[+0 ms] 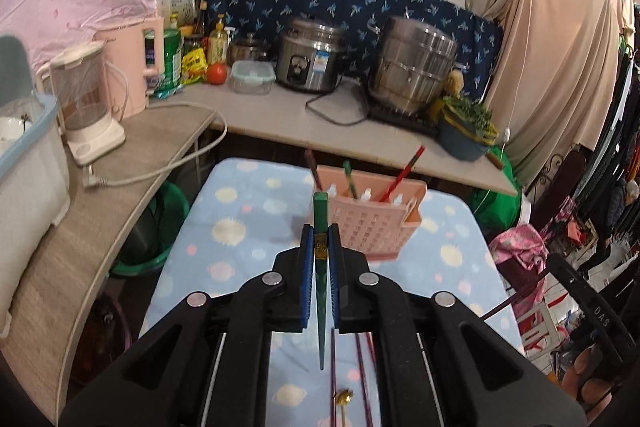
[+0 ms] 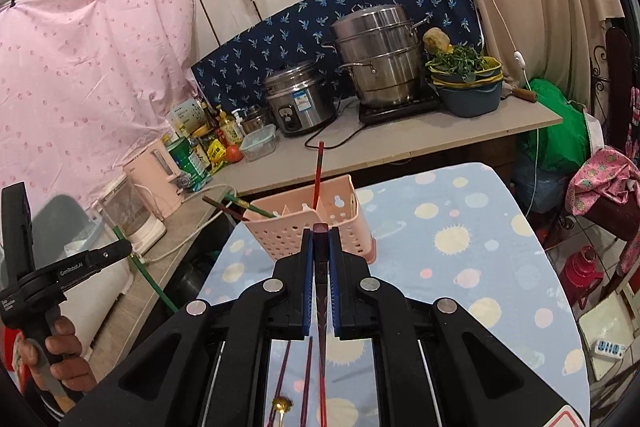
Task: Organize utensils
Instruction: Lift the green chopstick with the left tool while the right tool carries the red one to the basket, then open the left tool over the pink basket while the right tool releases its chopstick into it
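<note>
A pink slotted utensil holder (image 1: 374,217) (image 2: 308,227) stands on the blue dotted table cloth and holds a red, a green and a dark chopstick. My left gripper (image 1: 320,239) is shut on a green chopstick (image 1: 321,211), held in the air just left of the holder. It also shows at the left of the right wrist view (image 2: 120,251). My right gripper (image 2: 321,241) is shut on a dark maroon chopstick (image 2: 321,231), its top end near the holder's front wall. Purple chopsticks (image 2: 307,379) and a gold spoon (image 2: 282,405) lie on the cloth under the grippers.
A counter (image 1: 280,123) behind the table carries a rice cooker (image 1: 310,57), a steel steamer pot (image 1: 412,63), a blender, a pink kettle, bottles and a bowl of greens (image 1: 466,131). A power cord (image 1: 160,171) trails over the counter. Clothes and a chair are to the right.
</note>
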